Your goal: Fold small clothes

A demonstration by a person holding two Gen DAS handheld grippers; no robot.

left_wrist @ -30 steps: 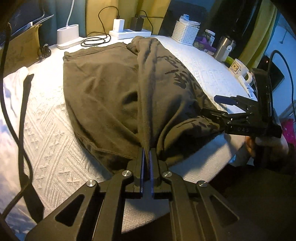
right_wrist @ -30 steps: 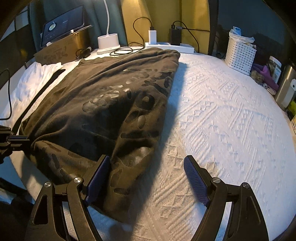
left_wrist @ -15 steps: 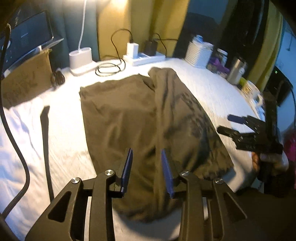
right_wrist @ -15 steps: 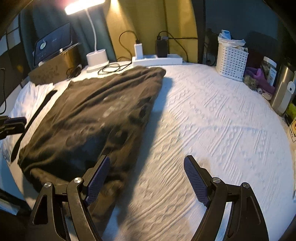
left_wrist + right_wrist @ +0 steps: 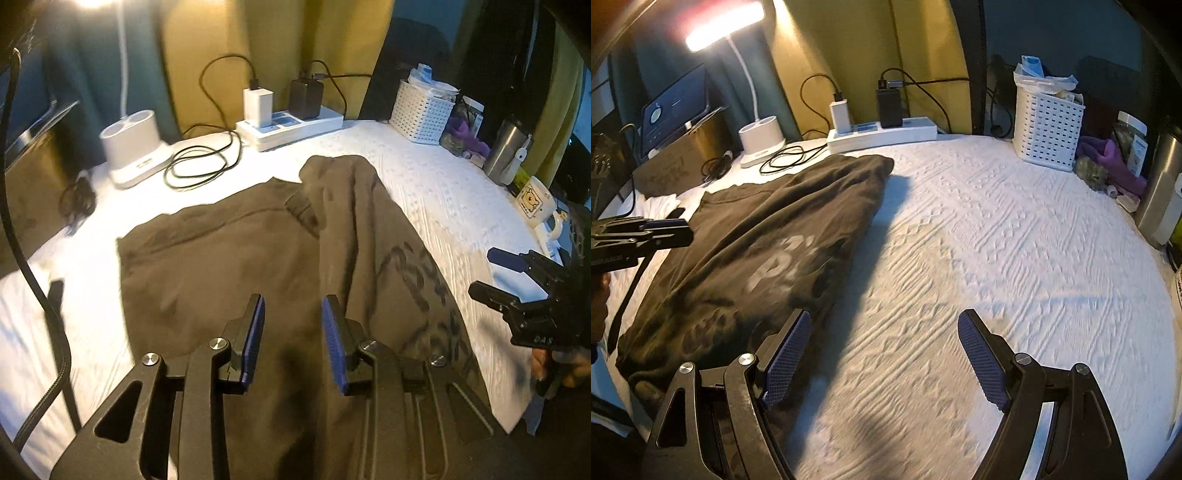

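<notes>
While shirt [image 5: 236,273] lies half-folded on white bedspread [image 5: 997,258], left gripper [image 5: 292,339] hovers over it, jaws parted, empty; right gripper [image 5: 886,365] at shirt's 3 o'clock, spread wide, empty.

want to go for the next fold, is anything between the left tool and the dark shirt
Nothing visible. The open left tool hangs directly over the dark olive printed t-shirt, with only air between. The black cable and white power strip lie beyond its far edge.
</notes>
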